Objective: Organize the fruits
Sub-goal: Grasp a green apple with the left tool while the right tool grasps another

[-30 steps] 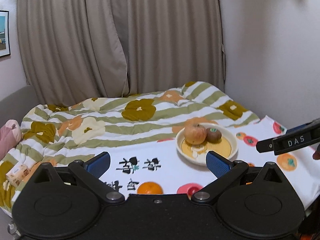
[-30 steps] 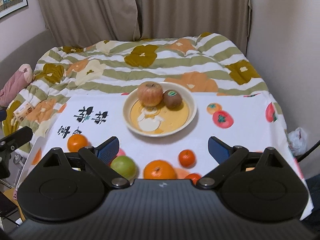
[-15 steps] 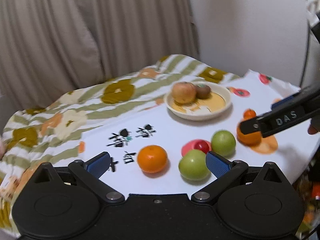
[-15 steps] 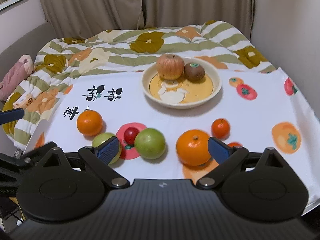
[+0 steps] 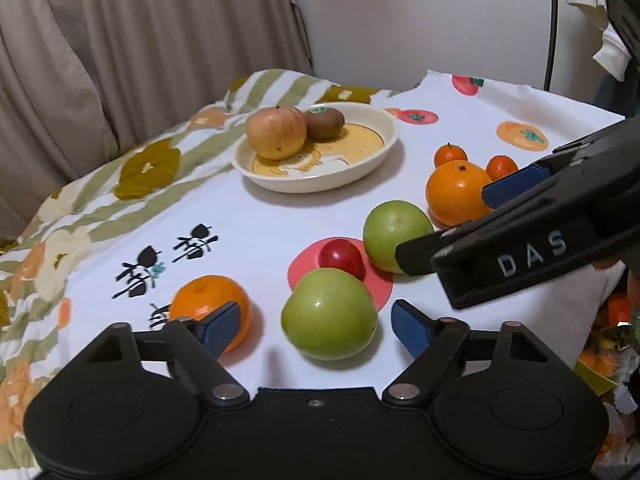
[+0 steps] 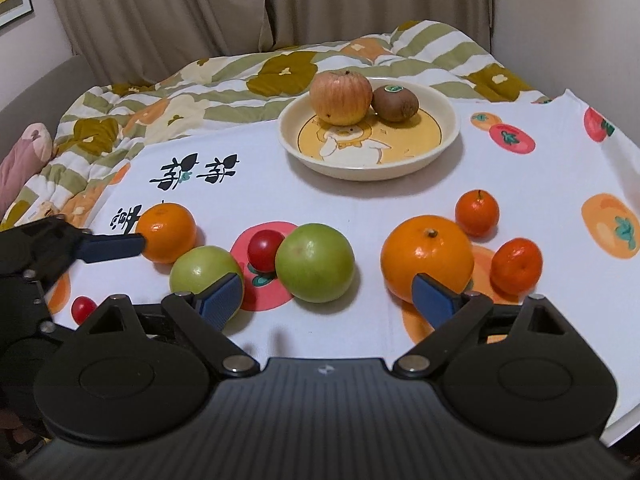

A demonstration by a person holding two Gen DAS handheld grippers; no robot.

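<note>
My left gripper (image 5: 316, 326) stands low over the white cloth, its jaws closing around a green apple (image 5: 330, 314) with the blue pads still clear of its skin. An orange (image 5: 208, 300) lies just left of it. My right gripper (image 6: 328, 296) is open, and a second green apple (image 6: 316, 262) lies just ahead of the gap between its fingers. A cherry tomato (image 6: 264, 248) sits between the two apples, and a large orange (image 6: 426, 258) lies by the right finger. A cream plate (image 6: 368, 170) farther back holds a red-yellow apple (image 6: 340, 98) and a kiwi (image 6: 395, 104).
Two small tangerines (image 6: 478, 212) (image 6: 516, 266) lie right of the large orange. Another cherry tomato (image 6: 82, 308) sits near the cloth's left edge. A floral quilt (image 6: 200, 92) covers the bed behind, with curtains and a wall beyond. The cloth's front edge is close under both grippers.
Both grippers have come down and forward over the fruit row. The left one rolled and swung right, and its jaws have narrowed around the near green apple.
</note>
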